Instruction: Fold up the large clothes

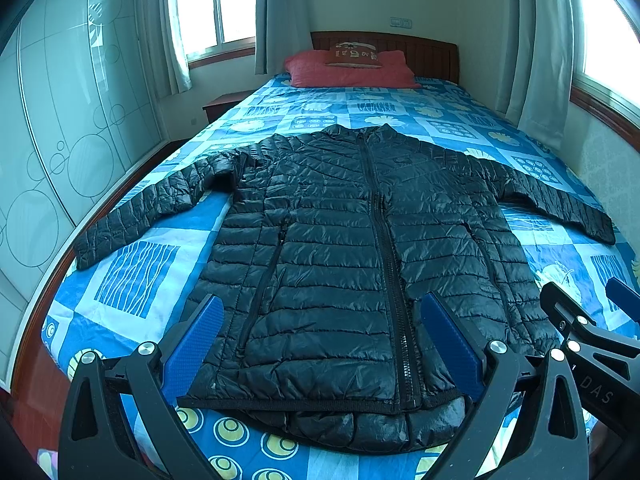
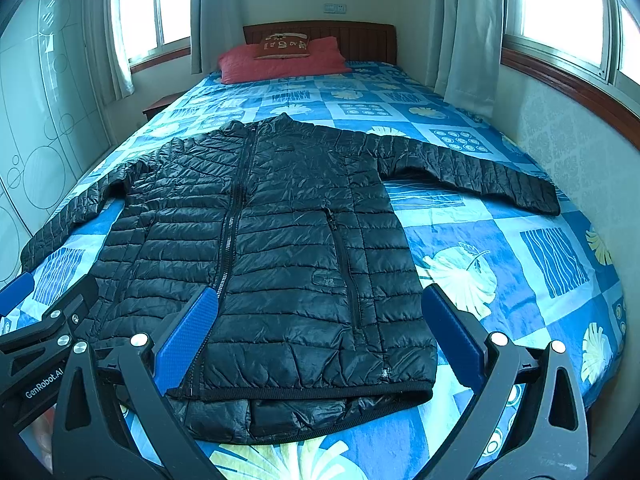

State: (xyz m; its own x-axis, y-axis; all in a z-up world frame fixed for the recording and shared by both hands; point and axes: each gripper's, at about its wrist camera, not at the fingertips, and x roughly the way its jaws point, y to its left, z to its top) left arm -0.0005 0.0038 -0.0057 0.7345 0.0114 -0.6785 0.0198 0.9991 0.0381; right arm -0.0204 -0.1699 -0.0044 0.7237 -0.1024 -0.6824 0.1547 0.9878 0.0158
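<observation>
Jacket [image 1: 340,240] flat on bed [image 1: 132,280], front up, zipped, both sleeves spread wide, collar toward red pillow [image 1: 348,70]. No fold visible yet; whole task left by the look of it: sleeves in, body halved or thirded.

Left gripper [image 1: 322,344] wide open, empty, hovering above hem near zipper line. Right gripper [image 2: 320,336] also spread open, nothing held, over hem on pocket side. Both grippers side by side, apart from fabric as far as can be told.

Hem [image 2: 300,394] near foot edge of bed, back panel poking out slightly below front panel. Left sleeve [image 1: 132,220] reaching close to wardrobe-side bed edge, cuff near wooden frame. Right sleeve [image 2: 480,176] ending short of wall-side edge, patch of bare bedspread beyond cuff. Plenty of open bedspread between collar and pillow for folding upward. Wall [image 2: 568,152] tight against bed on right; wardrobe [image 1: 60,120] close on left, so likely less swing room at the sides than lengthwise.
</observation>
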